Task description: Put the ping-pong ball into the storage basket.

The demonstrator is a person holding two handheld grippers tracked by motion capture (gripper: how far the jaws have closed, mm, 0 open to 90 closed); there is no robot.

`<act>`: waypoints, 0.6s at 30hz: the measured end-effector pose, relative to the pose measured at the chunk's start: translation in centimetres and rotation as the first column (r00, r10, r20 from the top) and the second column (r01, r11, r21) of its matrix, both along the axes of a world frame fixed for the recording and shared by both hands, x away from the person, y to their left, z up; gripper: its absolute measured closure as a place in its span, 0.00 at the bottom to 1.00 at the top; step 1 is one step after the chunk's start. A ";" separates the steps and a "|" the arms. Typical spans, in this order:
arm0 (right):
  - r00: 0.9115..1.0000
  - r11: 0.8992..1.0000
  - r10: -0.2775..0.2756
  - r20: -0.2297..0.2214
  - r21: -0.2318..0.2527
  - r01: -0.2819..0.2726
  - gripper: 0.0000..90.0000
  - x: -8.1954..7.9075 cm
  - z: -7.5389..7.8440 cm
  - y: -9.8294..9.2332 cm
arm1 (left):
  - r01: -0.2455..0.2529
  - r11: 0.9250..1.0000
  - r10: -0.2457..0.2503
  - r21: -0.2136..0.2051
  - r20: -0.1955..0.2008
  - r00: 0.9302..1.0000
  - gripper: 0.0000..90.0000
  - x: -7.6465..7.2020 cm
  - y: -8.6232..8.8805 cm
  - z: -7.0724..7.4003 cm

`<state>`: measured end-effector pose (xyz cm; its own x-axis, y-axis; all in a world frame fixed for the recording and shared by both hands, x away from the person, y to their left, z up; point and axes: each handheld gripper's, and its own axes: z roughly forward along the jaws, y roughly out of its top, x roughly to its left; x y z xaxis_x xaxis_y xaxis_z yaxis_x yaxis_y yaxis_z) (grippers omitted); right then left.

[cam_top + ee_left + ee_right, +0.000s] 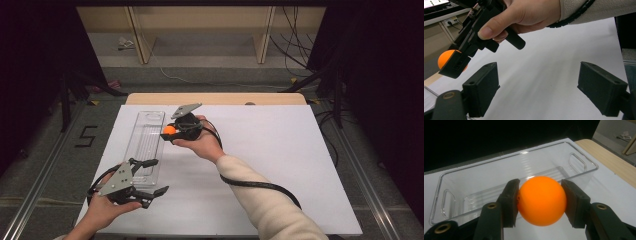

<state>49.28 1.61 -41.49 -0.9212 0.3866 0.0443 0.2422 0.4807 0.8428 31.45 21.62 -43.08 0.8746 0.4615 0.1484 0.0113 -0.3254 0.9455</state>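
So the right gripper (172, 131) has its jaws clamped on an orange ball (542, 200), one pad on each side, and it's hanging right at the long right-hand edge of the clear plastic bin (145, 145). That's the relation that matters: from the right gripper view the bin (456, 182) sits straight ahead of the jaws and a bit lower, its long axis running crosswise to where the jaws point, so the ball only needs a small nudge forward and down to end up inside, I'd guess. In the high view the bin's long axis runs away from the person, up the left part of the white counter (280, 165).

The left gripper (150, 177) is nearer the bin's close end, held low over the counter with its jaws wide apart and nothing between them. From its own view you see the other hand (524, 15) and the ball (445, 56) up and to the left.

Nothing stands in the way as far as I can see. The bin looks empty. Only catch might be the near wall of the bin, so the ball probably has to clear the rim before letting go.
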 end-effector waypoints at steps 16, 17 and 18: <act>1.000 1.000 0.009 -0.001 -0.003 -0.009 0.57 0.1 0.1 0.8 | 0.001 1.000 -0.001 0.000 0.000 1.000 0.18 0.0 0.0 0.0; 1.000 1.000 0.009 -0.001 -0.003 -0.009 0.57 0.1 0.1 0.8 | 0.001 1.000 -0.001 -0.001 0.000 1.000 0.18 0.0 0.0 0.0; 1.000 1.000 0.010 -0.002 -0.002 -0.010 0.57 0.1 0.1 0.8 | 0.001 1.000 -0.001 -0.001 0.000 1.000 0.18 0.0 0.0 0.0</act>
<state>49.37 2.45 -41.41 -0.9249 0.3774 0.0450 0.2388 0.4849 0.8413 31.43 21.60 -43.08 0.8751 0.4606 0.1484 0.0105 -0.3248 0.9457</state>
